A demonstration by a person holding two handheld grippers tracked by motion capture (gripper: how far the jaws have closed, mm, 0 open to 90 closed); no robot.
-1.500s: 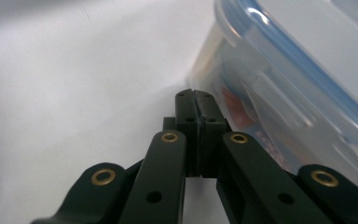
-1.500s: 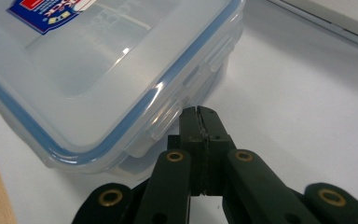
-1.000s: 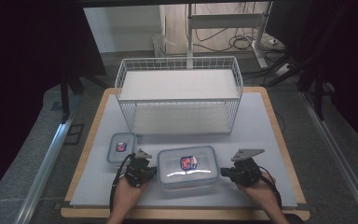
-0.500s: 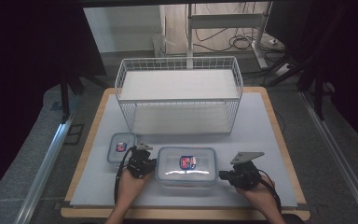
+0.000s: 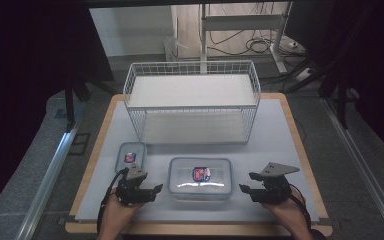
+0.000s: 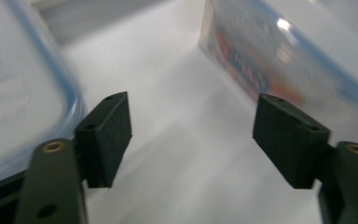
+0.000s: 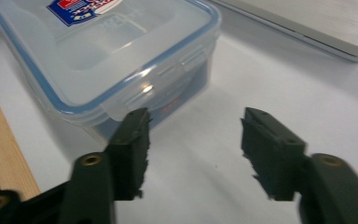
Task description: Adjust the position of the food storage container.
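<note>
On the white mat, clear blue-rimmed lidded container

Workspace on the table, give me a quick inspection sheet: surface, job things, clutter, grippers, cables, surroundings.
Surface: white mat on a wood-edged table.
Job's things: large lidded container near the front between the grippers; small lidded container to its left, apart.
Clutter: nothing seen.
Grippers: left gripper and right gripper both open, jaws just opened, nothing between them.
Cables: one trails from each gripper; more on the floor behind.
Surroundings: empty white wire basket at the back; metal frame beyond.
</note>
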